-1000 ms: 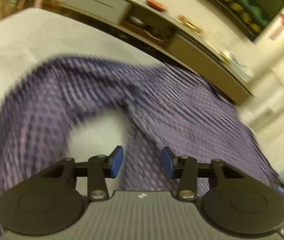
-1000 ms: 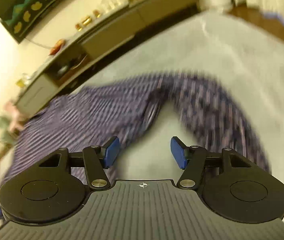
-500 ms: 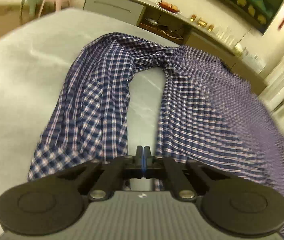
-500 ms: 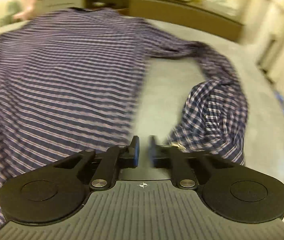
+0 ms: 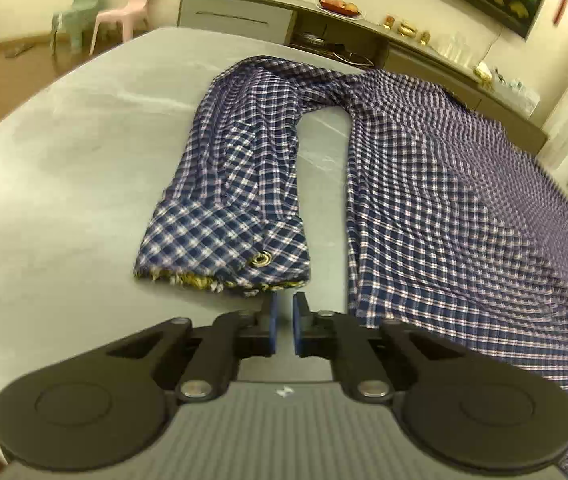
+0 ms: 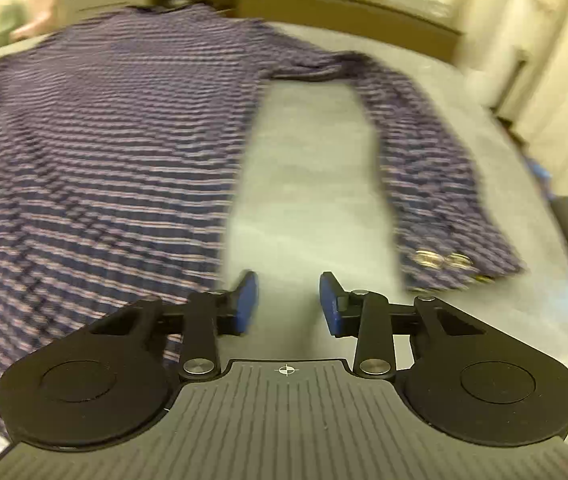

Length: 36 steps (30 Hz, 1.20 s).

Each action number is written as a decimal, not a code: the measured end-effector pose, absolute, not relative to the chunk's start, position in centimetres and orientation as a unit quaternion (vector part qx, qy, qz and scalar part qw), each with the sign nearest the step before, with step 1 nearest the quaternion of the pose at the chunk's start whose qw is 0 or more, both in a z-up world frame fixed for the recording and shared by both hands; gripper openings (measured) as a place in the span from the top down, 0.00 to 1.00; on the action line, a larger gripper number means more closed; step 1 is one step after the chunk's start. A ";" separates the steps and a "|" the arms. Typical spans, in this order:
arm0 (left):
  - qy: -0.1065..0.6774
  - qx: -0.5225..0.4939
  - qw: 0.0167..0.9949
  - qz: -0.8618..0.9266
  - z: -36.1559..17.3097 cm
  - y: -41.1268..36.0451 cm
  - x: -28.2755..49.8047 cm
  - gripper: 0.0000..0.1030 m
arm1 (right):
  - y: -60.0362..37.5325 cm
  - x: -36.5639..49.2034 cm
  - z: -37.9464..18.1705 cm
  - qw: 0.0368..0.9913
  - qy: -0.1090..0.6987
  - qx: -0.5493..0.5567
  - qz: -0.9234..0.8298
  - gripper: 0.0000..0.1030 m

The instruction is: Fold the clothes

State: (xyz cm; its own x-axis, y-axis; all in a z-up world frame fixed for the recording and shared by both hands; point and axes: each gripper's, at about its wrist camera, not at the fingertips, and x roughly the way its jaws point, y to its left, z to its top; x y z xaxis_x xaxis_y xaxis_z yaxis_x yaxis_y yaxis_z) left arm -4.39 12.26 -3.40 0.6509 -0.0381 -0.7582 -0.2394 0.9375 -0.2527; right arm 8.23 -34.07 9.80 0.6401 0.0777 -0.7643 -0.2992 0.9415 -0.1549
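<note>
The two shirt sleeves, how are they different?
The left sleeve lies bunched and wrinkly, with one snap showing on its cuff; the right sleeve lies stretched out longer, with two snaps showing. The left sleeve looks sharp, the right sleeve blurred. Both are blue checked, bend away from the shirt body and rest on the grey table.

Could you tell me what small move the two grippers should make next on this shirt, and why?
Probably ease each gripper forward onto its sleeve cuff. The shirt lies flat, both sleeves alongside the body. The left gripper sits just short of the left cuff; the right gripper, jaws just reopening and empty, faces bare table beside the right cuff.
</note>
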 end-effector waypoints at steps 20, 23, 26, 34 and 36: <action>0.414 -0.169 0.891 0.073 -2.9 9.3 -13.5 0.41 | -34.5 -4.2 11.5 0.890 0.328 -0.157 0.275 0.52; 0.421 -0.188 0.886 0.056 -3.6 8.8 -14.0 0.41 | -32.0 -6.1 11.0 0.870 0.298 -0.209 0.333 0.51; 0.429 -0.122 0.894 0.045 -3.8 7.1 -14.1 0.41 | -29.5 -6.5 10.2 0.852 0.290 -0.248 0.360 0.47; 0.401 0.093 0.909 0.060 -4.9 1.4 -13.8 0.28 | -26.5 -6.4 10.1 0.845 0.275 -0.267 0.373 0.45; 0.395 0.106 0.909 0.076 -4.8 1.3 -13.6 0.28 | -24.1 -4.9 9.3 0.838 0.285 -0.268 0.379 0.46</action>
State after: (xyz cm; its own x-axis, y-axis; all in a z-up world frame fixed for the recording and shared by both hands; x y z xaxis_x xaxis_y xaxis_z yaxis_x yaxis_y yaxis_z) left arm -13.58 1.34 -4.81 0.6759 0.2214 -0.7029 -0.0545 0.9662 0.2520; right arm -4.93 -24.14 9.31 0.5500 0.4824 -0.6818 -0.7886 0.5687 -0.2338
